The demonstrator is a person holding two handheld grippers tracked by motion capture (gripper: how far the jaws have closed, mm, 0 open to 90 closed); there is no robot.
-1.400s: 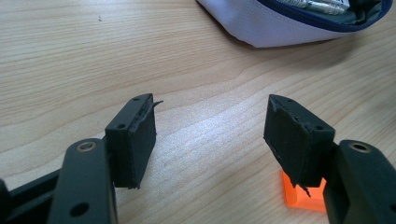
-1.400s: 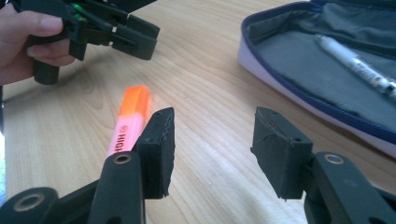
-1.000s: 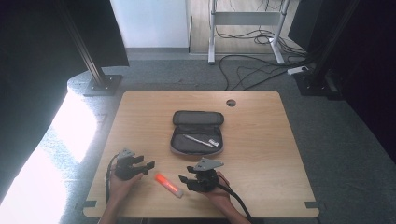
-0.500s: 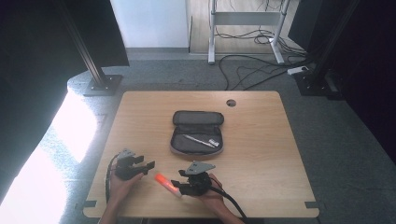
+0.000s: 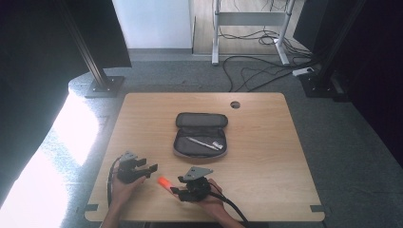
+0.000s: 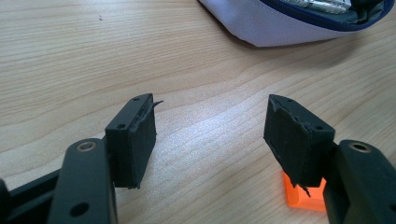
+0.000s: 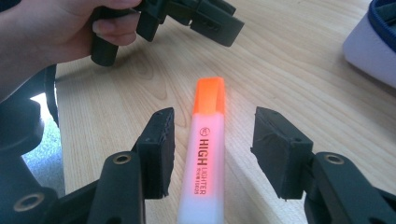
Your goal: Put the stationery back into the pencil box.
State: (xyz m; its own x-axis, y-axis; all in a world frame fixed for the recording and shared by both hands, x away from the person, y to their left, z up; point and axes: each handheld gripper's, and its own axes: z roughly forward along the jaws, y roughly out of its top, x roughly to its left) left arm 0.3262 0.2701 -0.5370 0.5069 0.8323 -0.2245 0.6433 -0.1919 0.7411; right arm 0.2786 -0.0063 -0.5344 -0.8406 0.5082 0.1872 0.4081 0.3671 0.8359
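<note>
Orange cap: the highlighter (image 7: 204, 154) is smooth, hard plastic, likely light, stiff and a little slippery.
Left gripper (image 6: 219, 135): fingers (image 6: 135, 140) spread wide with nothing between them, just left of the highlighter's cap.
Highlighter: lies flat on the wooden surface (image 5: 266, 142), between the right gripper's fingers, untouched.
Right gripper (image 7: 212, 149): fingers (image 7: 159, 154) part open, straddling the barrel.
Hold: best across the mid barrel, squarely.
Pencil case (image 5: 200, 135): open, farther back.
</note>
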